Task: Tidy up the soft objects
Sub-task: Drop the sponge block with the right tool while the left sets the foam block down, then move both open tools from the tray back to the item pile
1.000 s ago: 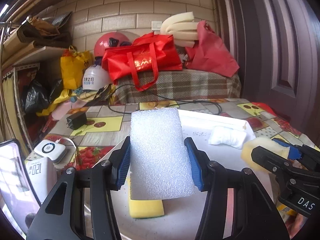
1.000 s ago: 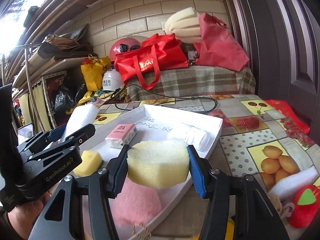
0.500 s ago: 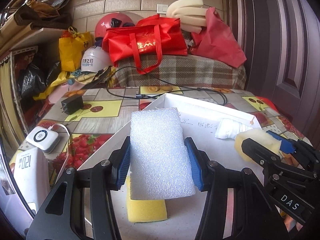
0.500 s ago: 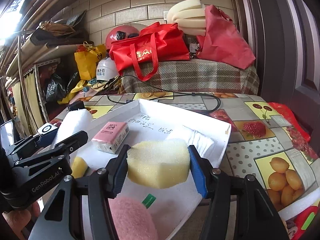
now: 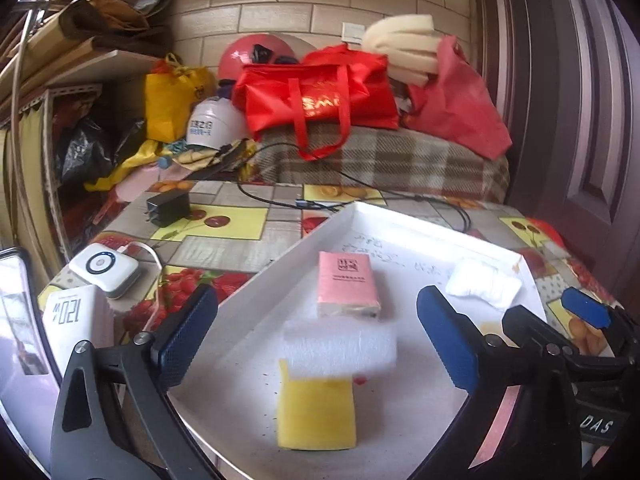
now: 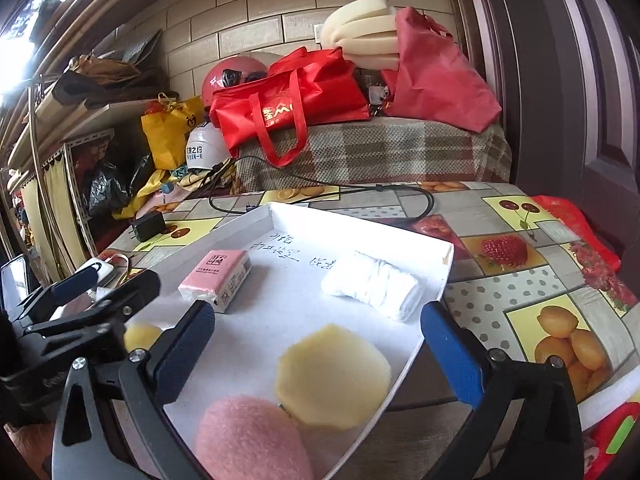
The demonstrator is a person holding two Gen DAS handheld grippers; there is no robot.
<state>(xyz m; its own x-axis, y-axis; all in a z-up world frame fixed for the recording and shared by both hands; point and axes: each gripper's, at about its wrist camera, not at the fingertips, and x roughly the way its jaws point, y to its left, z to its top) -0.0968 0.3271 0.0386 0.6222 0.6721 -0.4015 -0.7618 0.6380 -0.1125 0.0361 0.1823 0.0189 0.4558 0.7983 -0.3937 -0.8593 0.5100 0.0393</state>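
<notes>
Both hand-held grippers are hovering low over the shallow white cardboard tray (image 6: 436, 268) with their blue-padded jaws spread wide and nothing between them: the left gripper (image 5: 316, 336) is framing a white foam block (image 5: 340, 350) that is lying blurred across the far end of a yellow rectangular sponge (image 5: 316, 412), and the right gripper (image 6: 316, 348) is framing a pale yellow, roughly hexagonal sponge (image 6: 332, 376) sitting near the tray's right edge. A fuzzy pink pad (image 6: 252, 440) is lying just beside that sponge at the near corner, seemingly touching it, though the exact contact is hard to read. Further in, a pink wrapped tissue pack (image 6: 218, 278) and a rolled white cloth (image 6: 372, 284) are resting apart from each other on the tray floor, next to some handwriting. Judging from how things lie, the sorting is looking well advanced, with six soft items sitting inside the tray. What may be left is unclear: the fruit-patterned tablecloth (image 6: 520, 248) is showing a red and green object at the lower right corner of the right wrist view, too cut off to identify, and the foam block is probably wanting a steadier spot than its perch on the sponge.
</notes>
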